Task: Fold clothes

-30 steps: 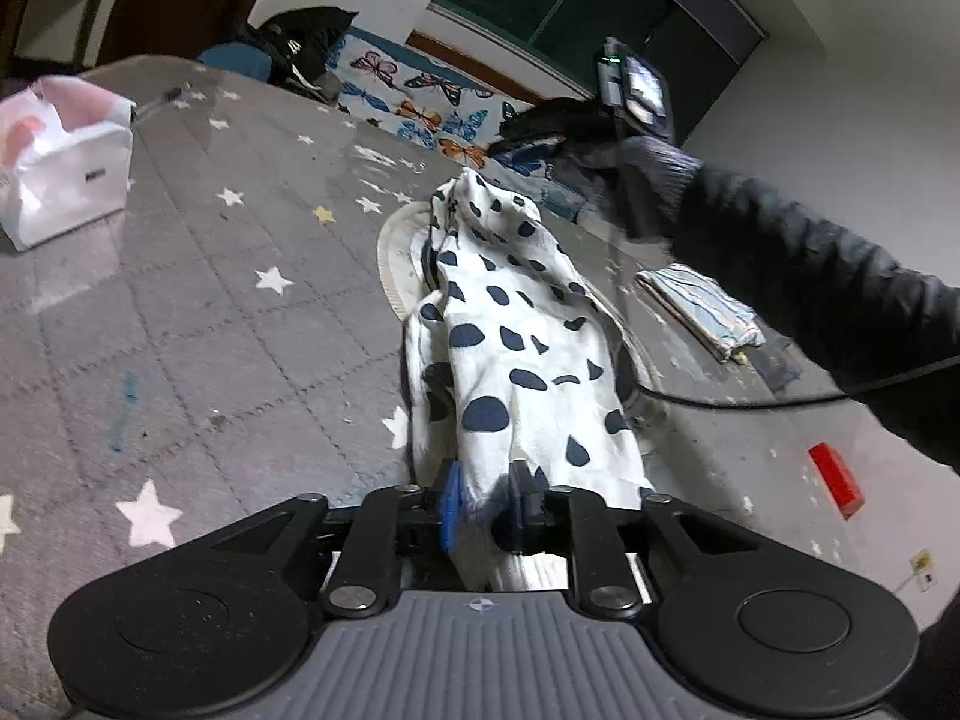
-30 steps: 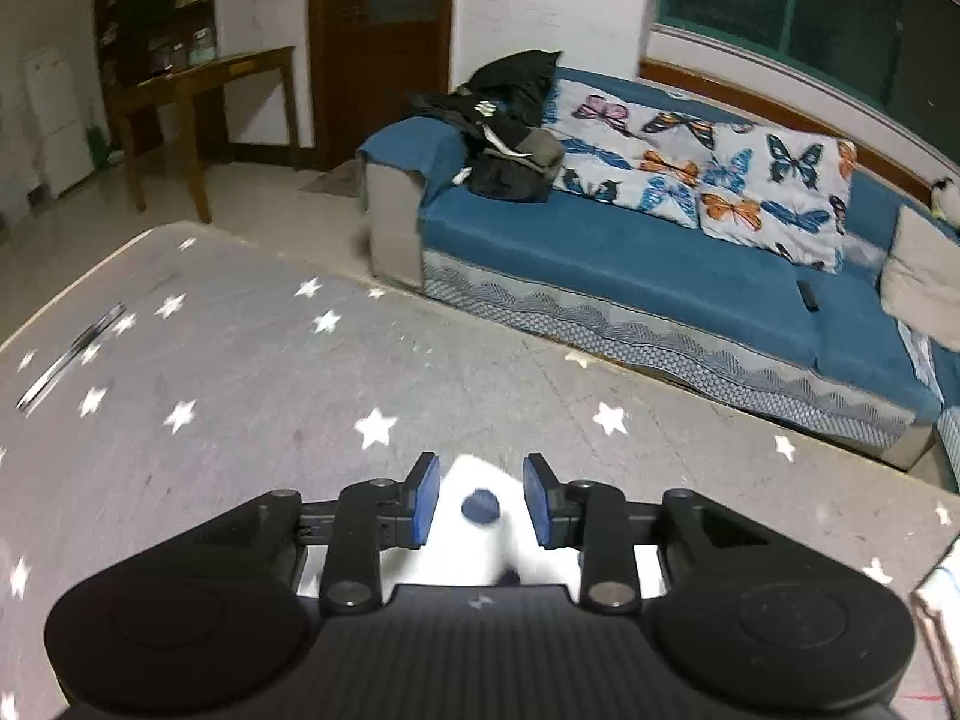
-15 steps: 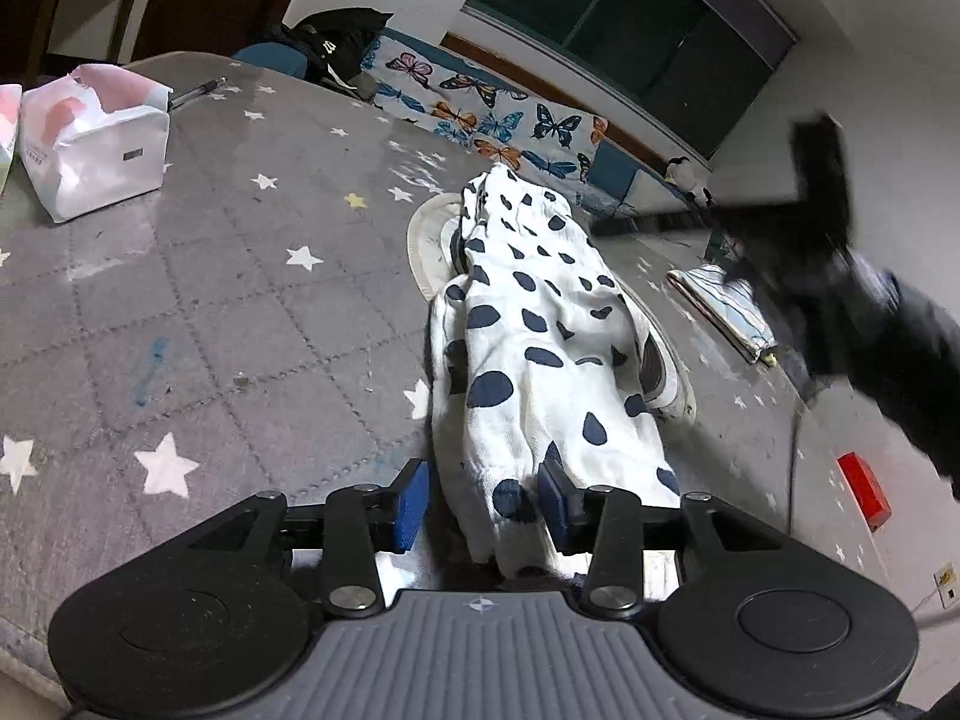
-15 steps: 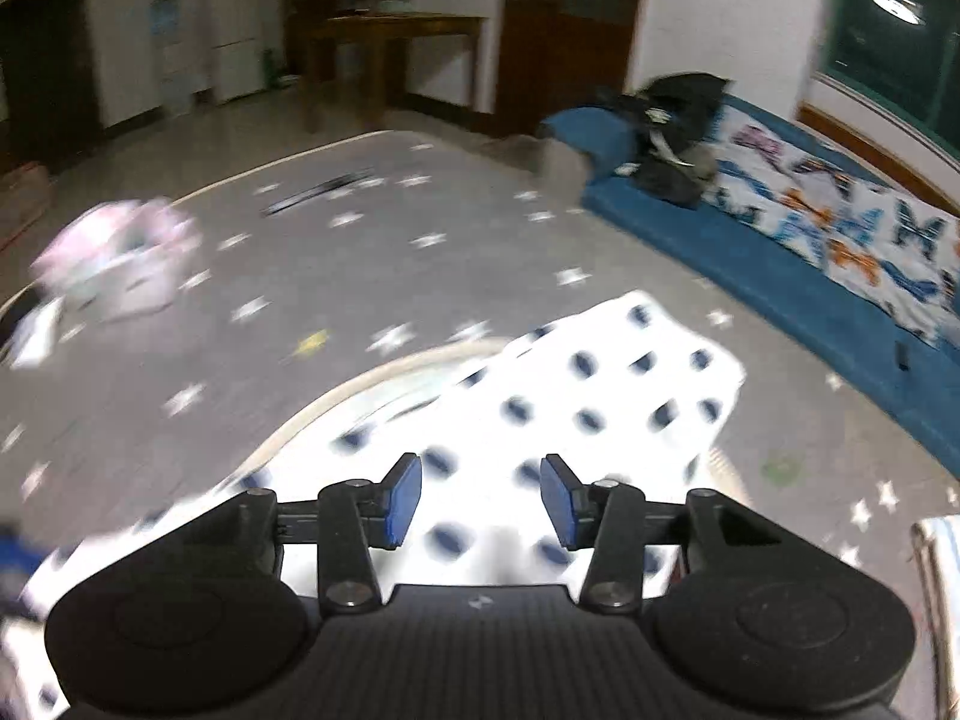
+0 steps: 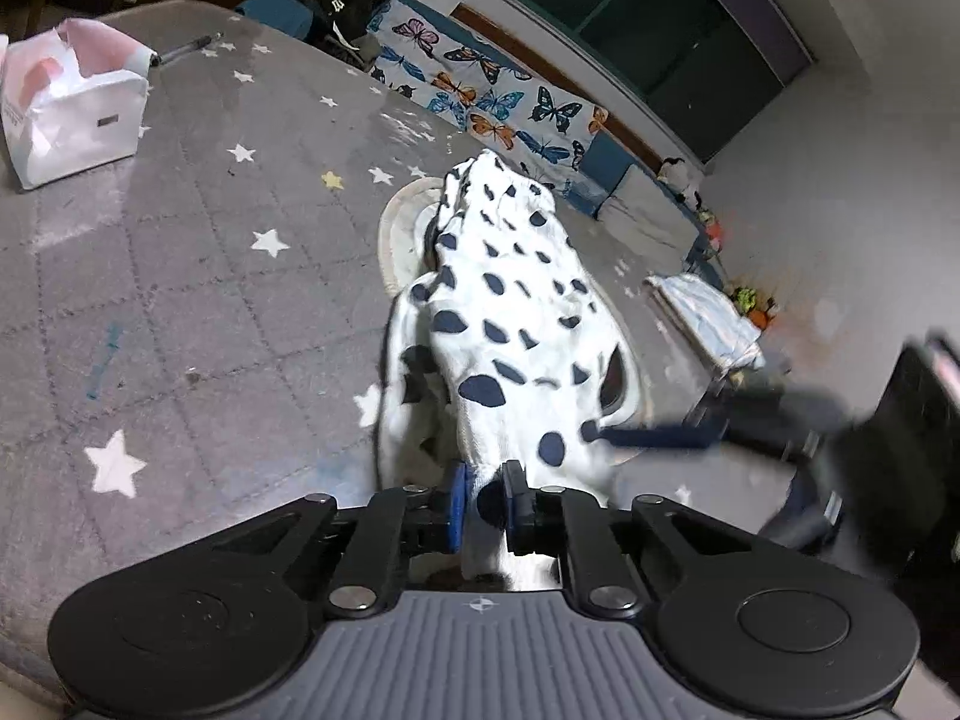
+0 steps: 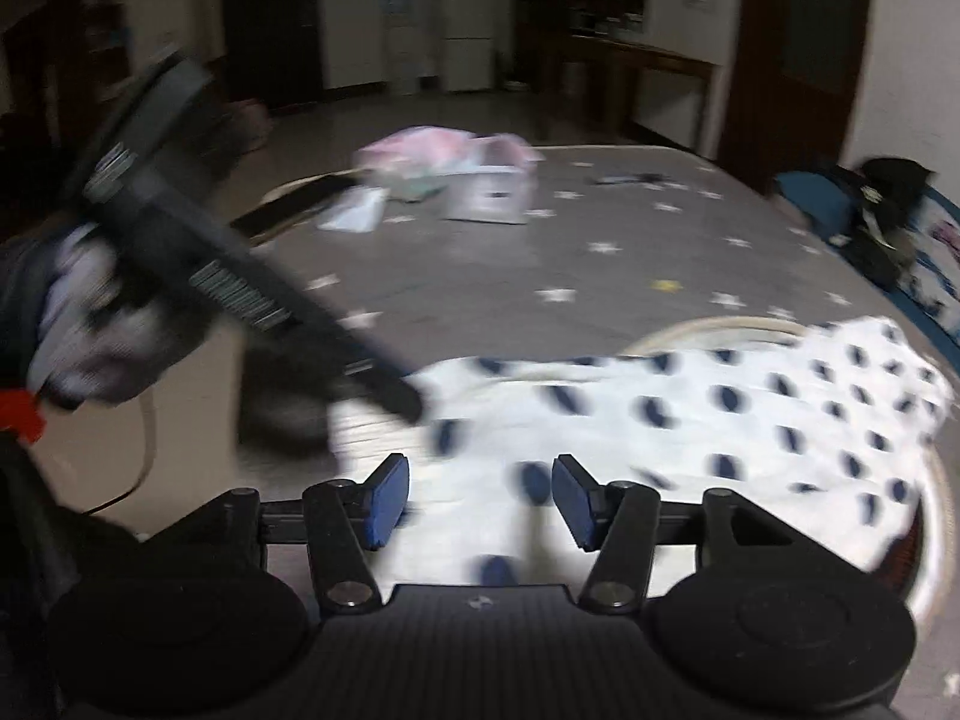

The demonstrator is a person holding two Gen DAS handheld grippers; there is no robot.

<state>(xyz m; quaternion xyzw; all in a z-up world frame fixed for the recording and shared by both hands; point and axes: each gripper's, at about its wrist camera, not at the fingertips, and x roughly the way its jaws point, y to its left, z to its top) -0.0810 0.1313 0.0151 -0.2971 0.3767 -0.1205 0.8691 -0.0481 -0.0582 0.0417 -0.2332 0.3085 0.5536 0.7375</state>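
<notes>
A white garment with dark blue spots (image 5: pixel 510 324) lies stretched over a round cream basket (image 5: pixel 399 228) on the grey star-print cover. My left gripper (image 5: pixel 485 501) is shut on the garment's near end. My right gripper (image 6: pixel 480 501) is open, with its fingers just above the garment's near edge (image 6: pixel 690 414); it shows as a blurred dark shape at the right of the left wrist view (image 5: pixel 708 435). The left gripper's body appears blurred at the left of the right wrist view (image 6: pixel 198 264).
A white and pink paper bag (image 5: pixel 72 102) and a pen (image 5: pixel 186 48) lie at the far left of the cover. A folded striped cloth (image 5: pixel 705 315) lies to the right. A blue sofa with butterfly cushions (image 5: pixel 480 96) stands beyond.
My left gripper opened half a second ago and has closed on the garment's near end. My right gripper has swung from the far end down to the near side, still open.
</notes>
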